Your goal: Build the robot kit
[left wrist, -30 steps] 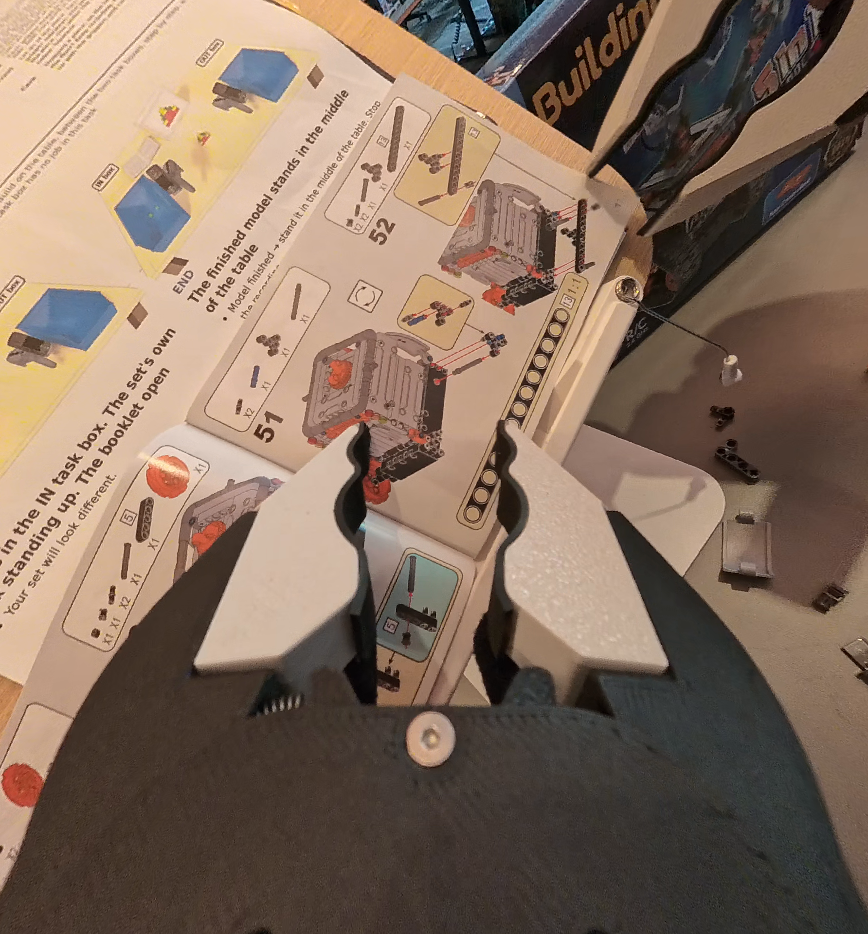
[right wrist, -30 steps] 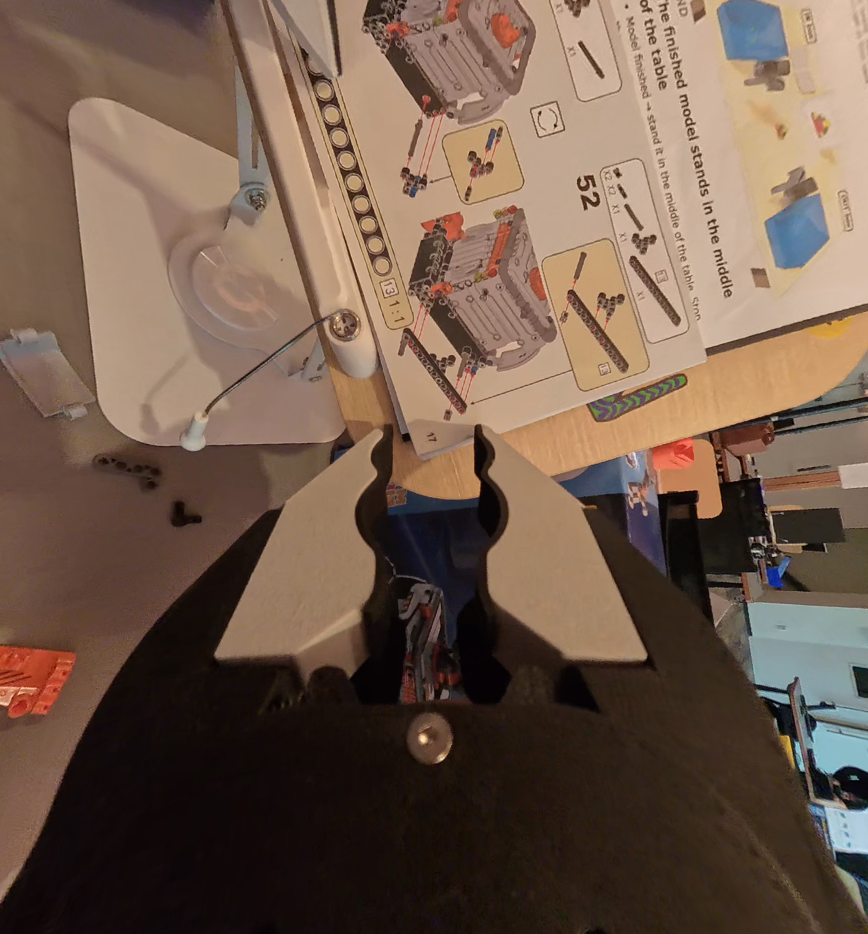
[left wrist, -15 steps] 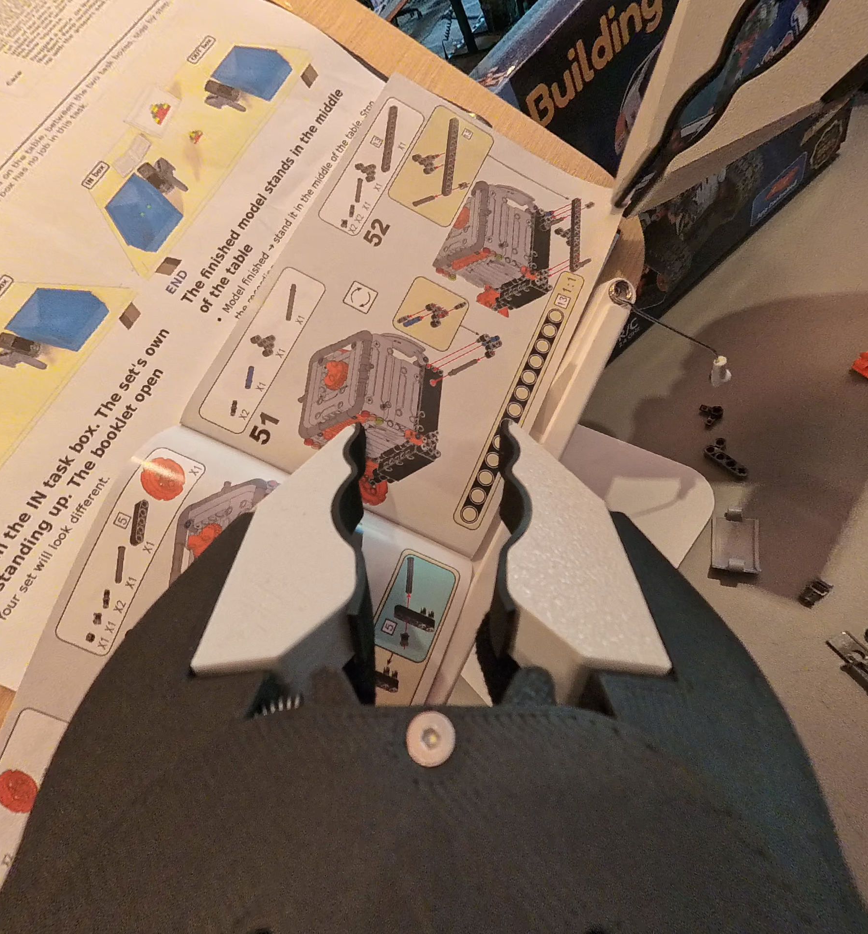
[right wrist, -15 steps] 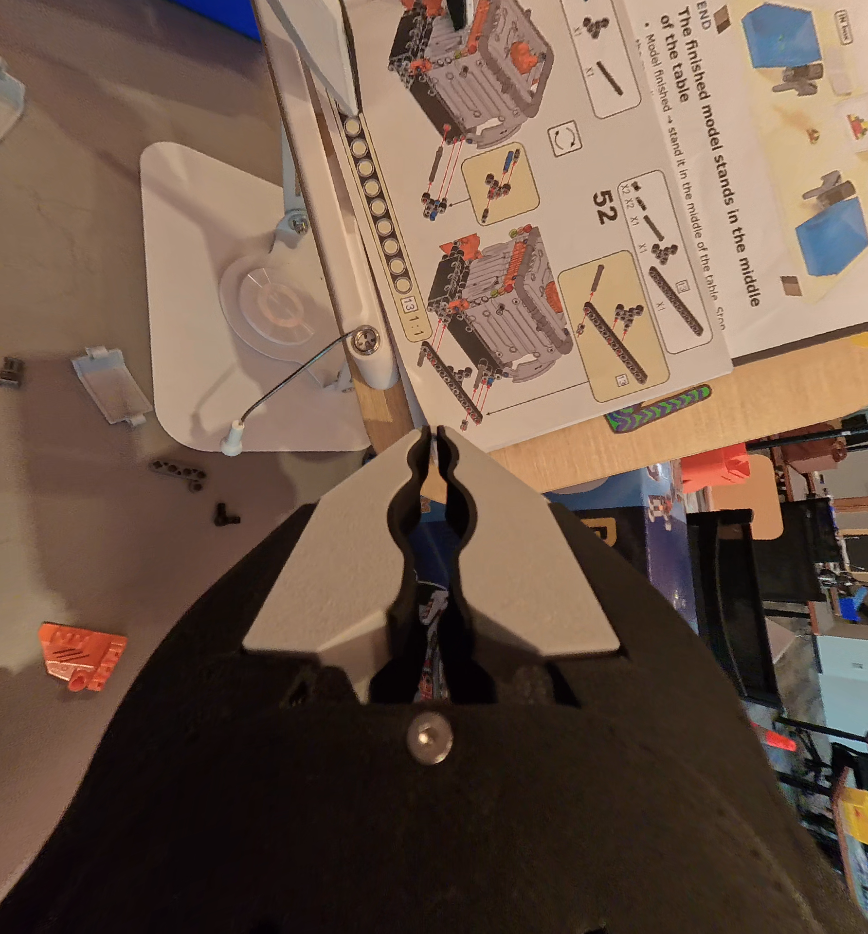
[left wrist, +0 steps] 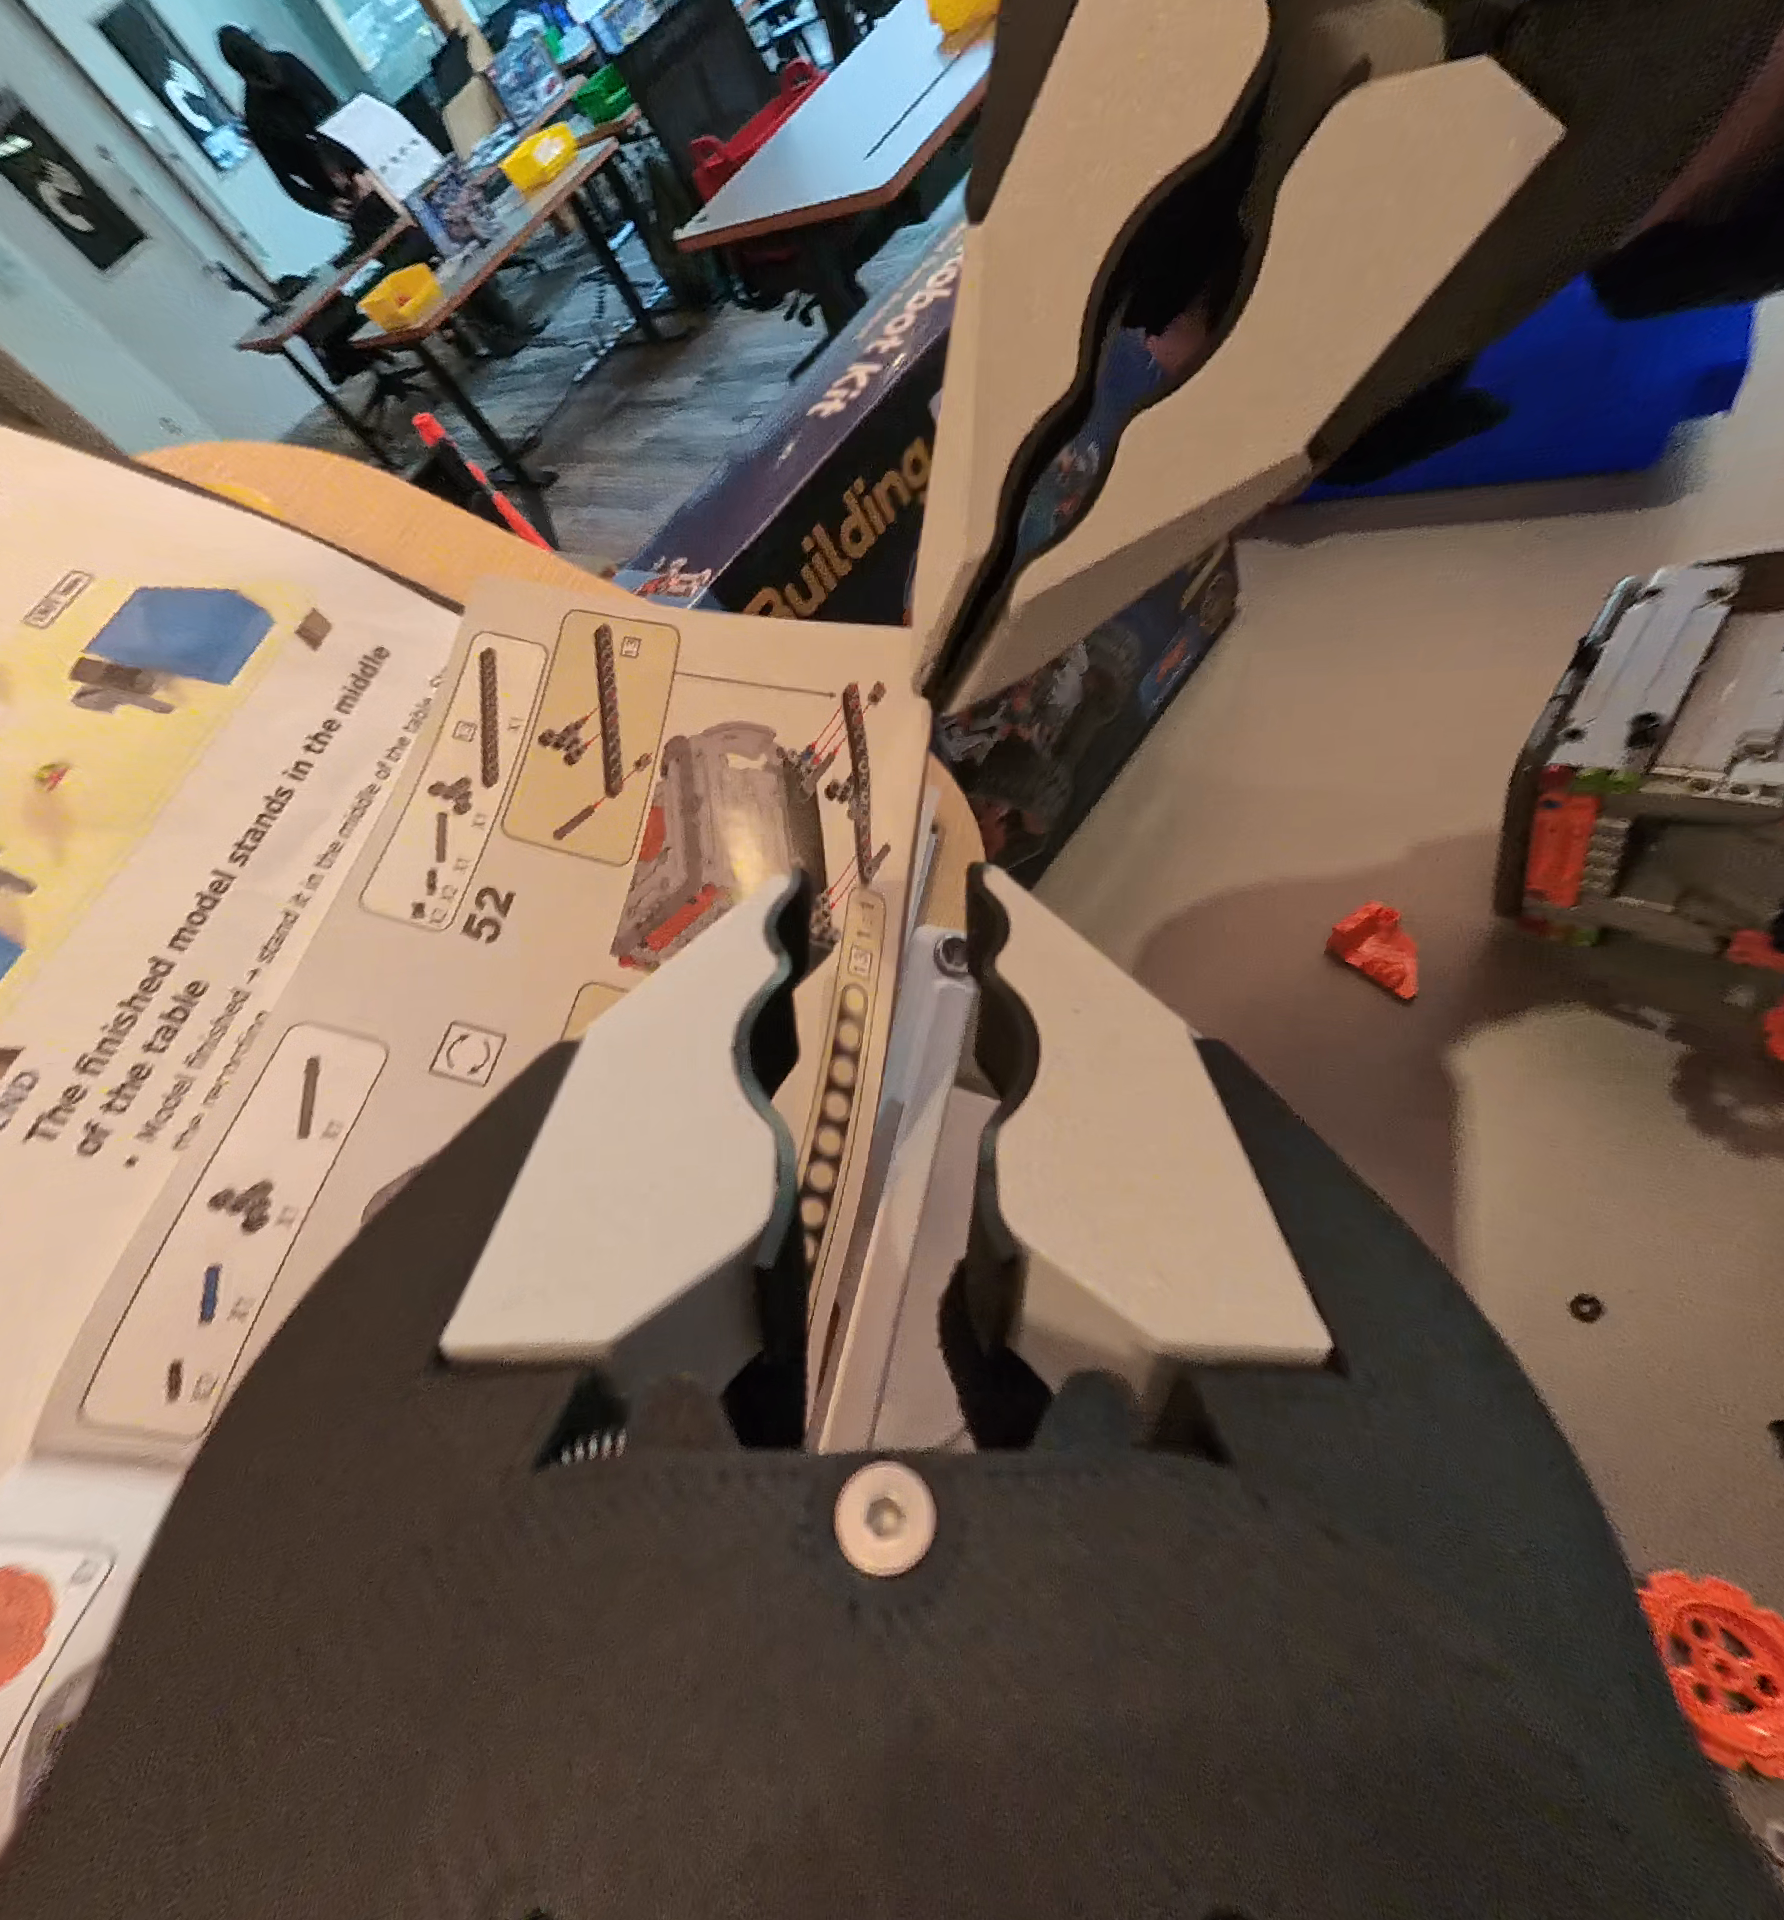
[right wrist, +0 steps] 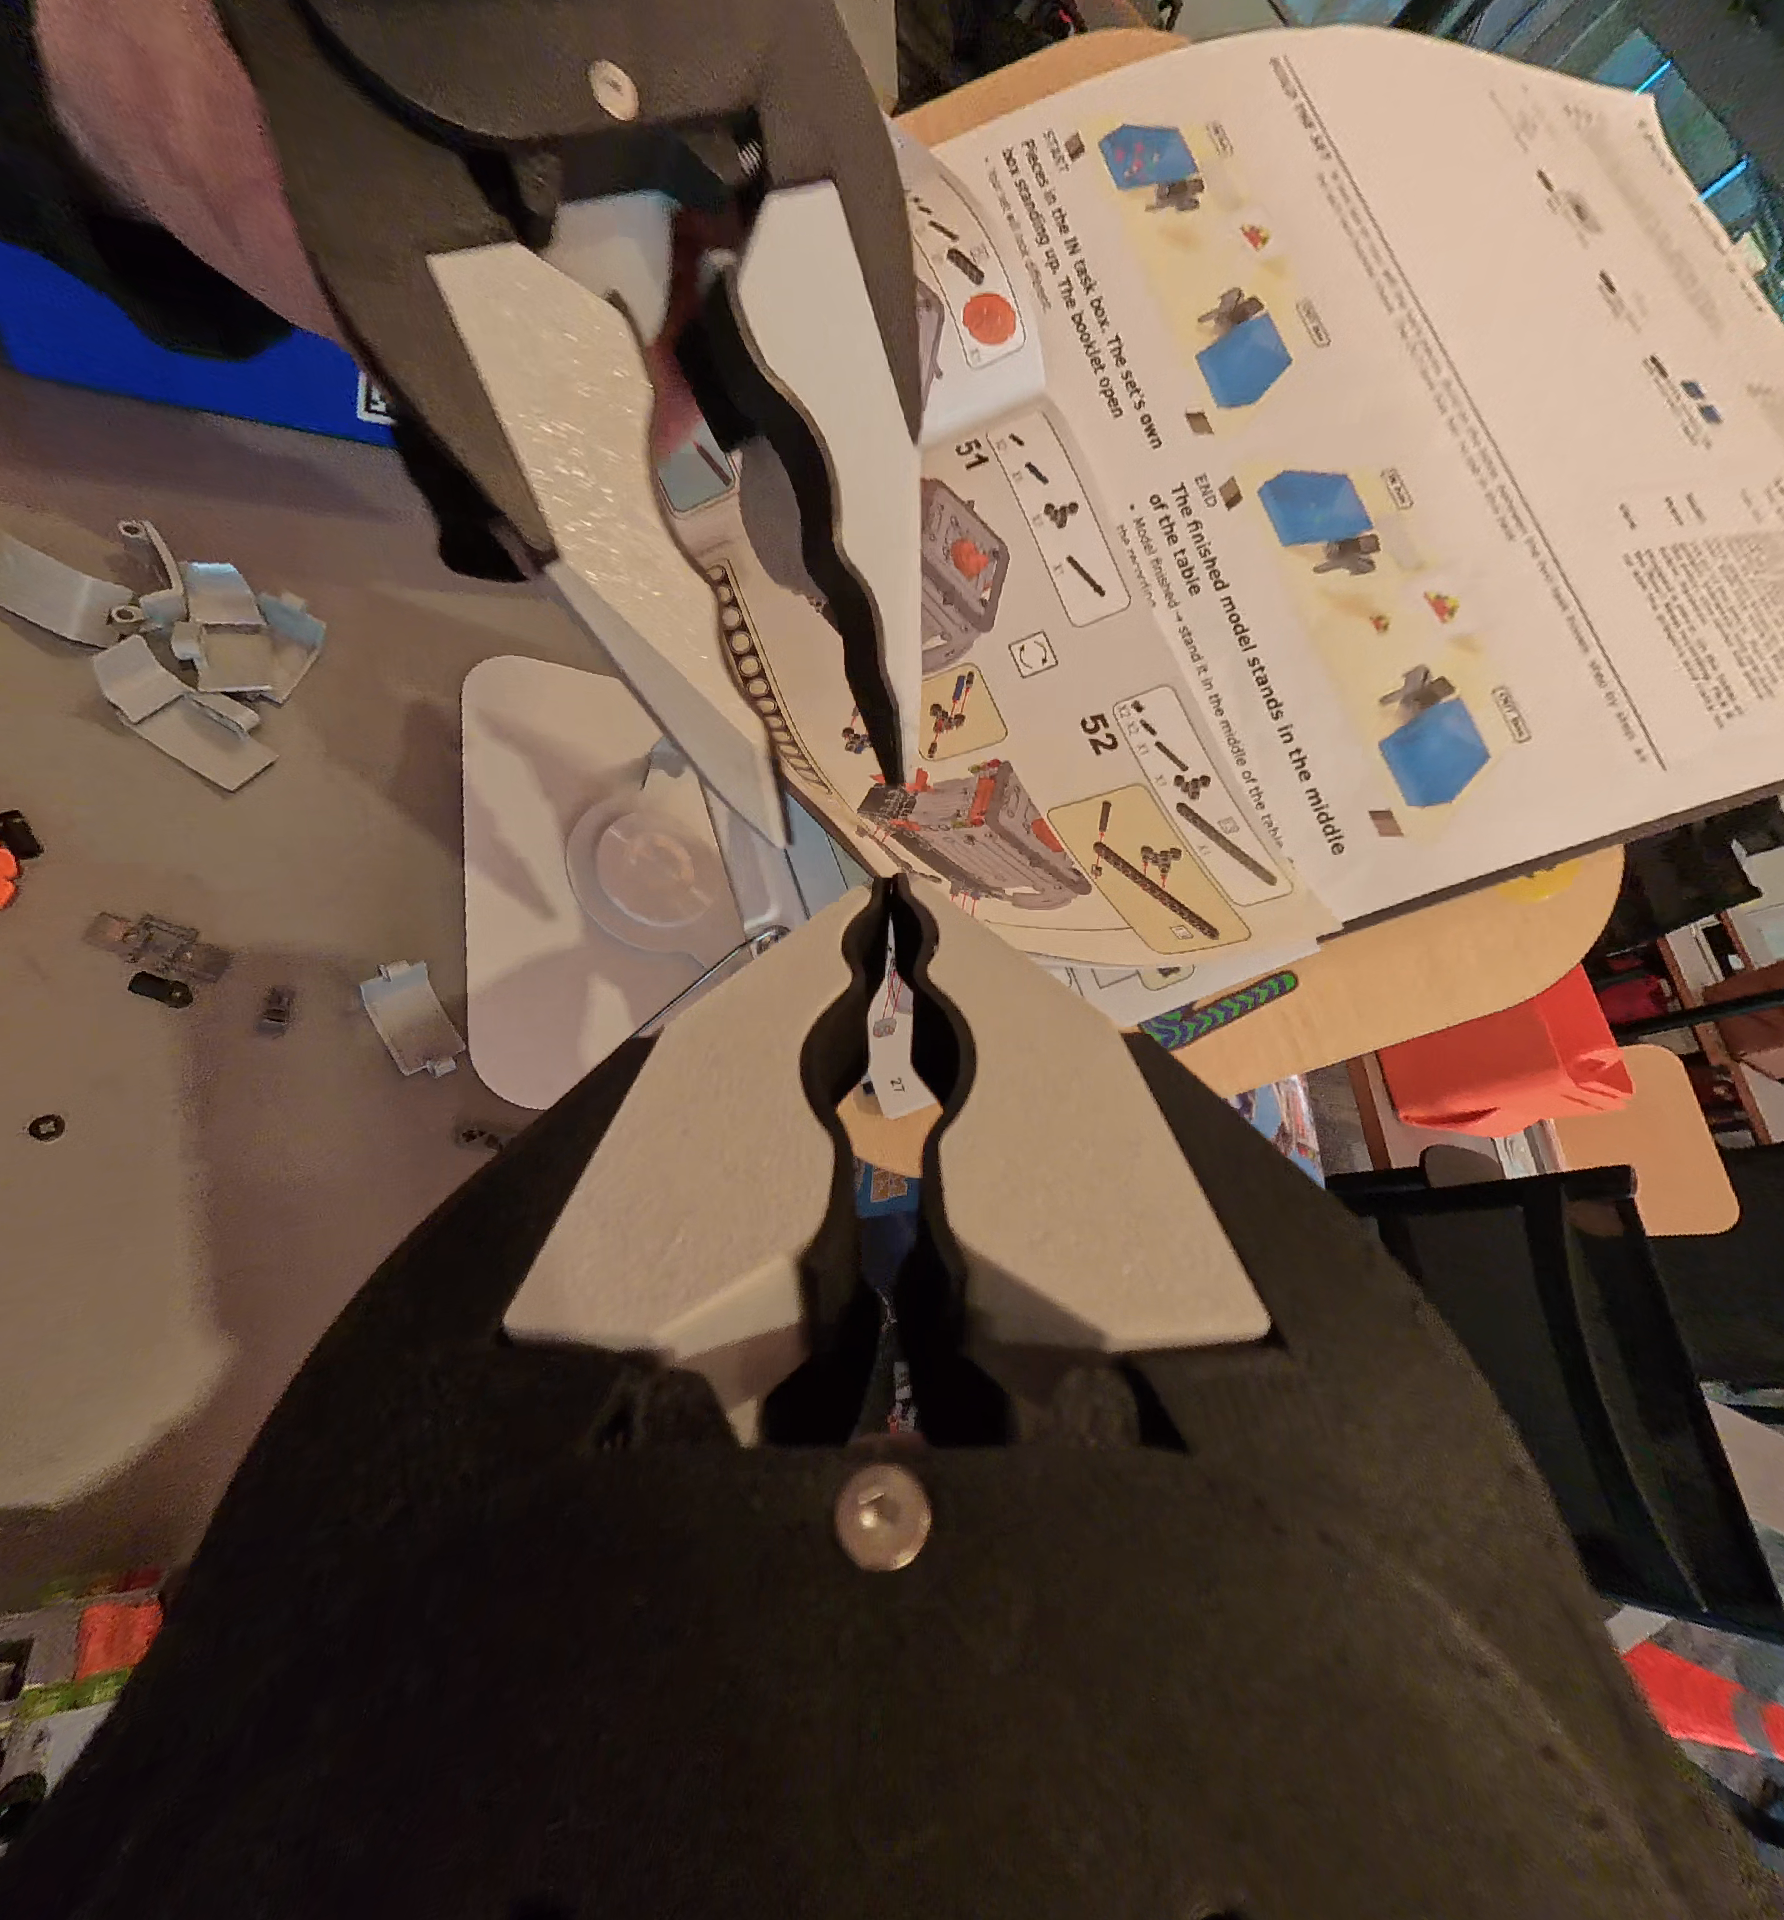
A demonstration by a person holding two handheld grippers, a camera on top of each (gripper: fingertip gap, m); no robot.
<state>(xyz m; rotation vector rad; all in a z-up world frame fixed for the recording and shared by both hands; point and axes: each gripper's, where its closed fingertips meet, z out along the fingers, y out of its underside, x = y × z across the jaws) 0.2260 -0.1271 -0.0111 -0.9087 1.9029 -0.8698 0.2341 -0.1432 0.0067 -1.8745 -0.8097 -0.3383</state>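
An instruction booklet (left wrist: 576, 790) lies open on a white stand (left wrist: 929, 1039), over a large printed sheet (left wrist: 140, 727). My right gripper (right wrist: 888, 894) is shut on the corner of the booklet's top page (right wrist: 1106, 727), which curls up off the stand. It also shows in the left wrist view (left wrist: 935, 675), pinching that corner. My left gripper (left wrist: 883, 883) is open and straddles the page's outer edge and the stand's ledge, its jaws apart on either side. It also shows in the right wrist view (right wrist: 836, 800), just above the right gripper's tips.
A grey and orange brick model (left wrist: 1677, 748) stands on the grey table to the right. Orange gears (left wrist: 1740, 1683), an orange piece (left wrist: 1376, 945), grey panels (right wrist: 161, 644) and small black parts lie loose. A dark set box (left wrist: 846, 499) stands behind the stand. The stand's base (right wrist: 524, 831) rests on the table. Left tips and right tips are each some 25 cm from the orange piece (left wrist: 1376, 945).
My right gripper shut on the page corner and lifted it, so the page curls. My left gripper moved right to the page's outer edge and tilted up, still open.
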